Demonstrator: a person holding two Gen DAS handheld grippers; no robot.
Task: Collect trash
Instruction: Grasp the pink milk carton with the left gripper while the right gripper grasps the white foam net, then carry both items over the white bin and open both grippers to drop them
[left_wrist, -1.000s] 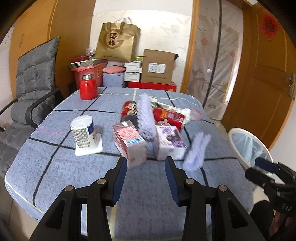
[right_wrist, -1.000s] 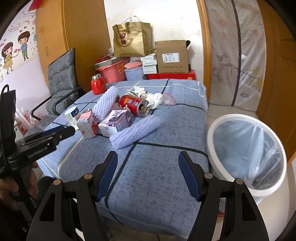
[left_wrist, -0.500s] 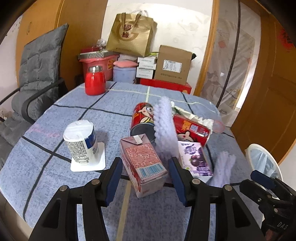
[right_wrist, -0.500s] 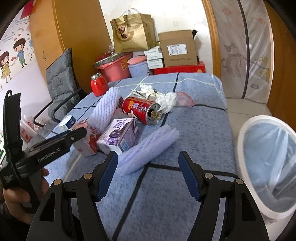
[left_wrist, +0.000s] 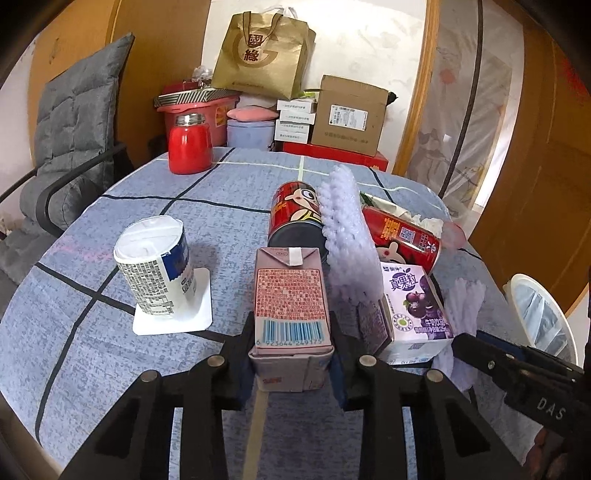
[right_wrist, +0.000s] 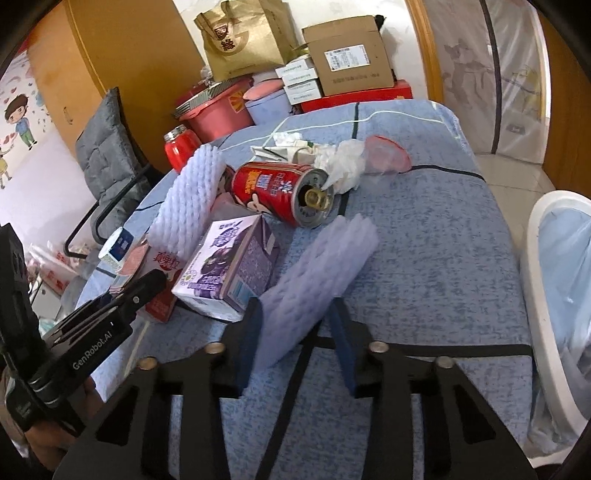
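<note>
A blue-grey cloth with dark grid lines is covering the counter (left_wrist: 110, 258). The pink carton (left_wrist: 291, 314) is showing red print and a blue barcode; the purple carton (left_wrist: 415, 310) is showing grapes. Two red cans (right_wrist: 280, 192) are lying by white foam netting (right_wrist: 192, 199). A pale lilac foam sleeve (right_wrist: 317, 277) is lying nearby.

bright daylight, sharp, fisheye-warped dark corners

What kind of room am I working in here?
Most likely a lived-in home, perhaps a dining or spare room: a cloth-covered table strewn with drink trash, boxes and a gift bag stacked against the wall, and a cushioned chair.
</note>
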